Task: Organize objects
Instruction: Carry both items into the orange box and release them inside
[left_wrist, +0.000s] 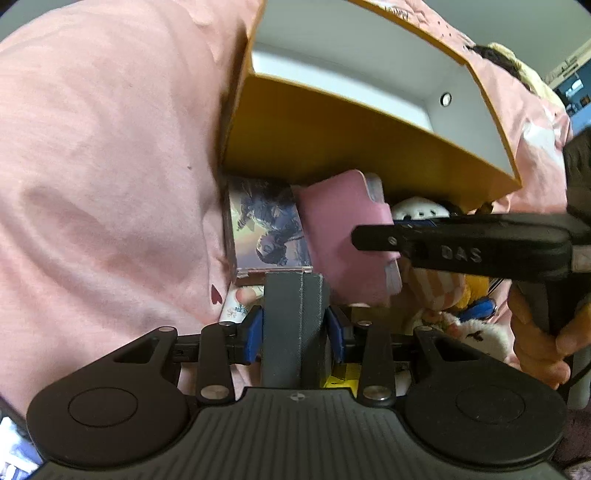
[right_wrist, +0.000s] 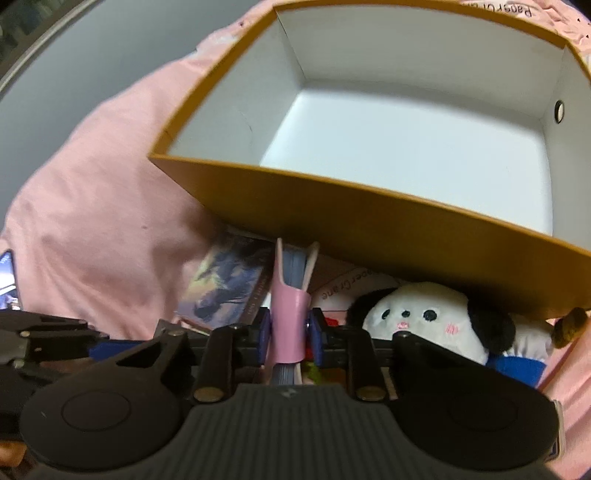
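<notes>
The left gripper (left_wrist: 294, 334) had its blue pads (left_wrist: 255, 338) pressed against both sides of a dark grey block (left_wrist: 293, 325), which stood upright between them and filled the gap. The right gripper (right_wrist: 289, 338) was clamped the same way on a pink case (right_wrist: 287, 325), held on edge so that only its narrow spine faced the camera, with a blue-grey slab showing between its two pale covers. From the left wrist view the same pink case (left_wrist: 347, 236) showed its broad flat face, tilted, with the black arm of the right gripper (left_wrist: 461, 243) reaching across it from the right and a hand (left_wrist: 539, 343) wrapped round the handle below.

Both held things sat low in front of a large cardboard box (right_wrist: 332, 206), mustard yellow outside and white inside, open at the top, with a small round hole in its right wall. Its near wall rose just behind the pink case. The box rested on a pink cloth (left_wrist: 103, 184) that spread over the whole left side.

Under the near edge of the box lay a small heap: a picture card (left_wrist: 267, 225) with a dark figure against a pale sky, just left of the pink case, and a white plush toy (right_wrist: 424, 321) with black ears and pink cheeks to the right, touching the right gripper's frame. Something yellow (left_wrist: 341, 376) peeked out below the grey block; I could not tell what it was.
</notes>
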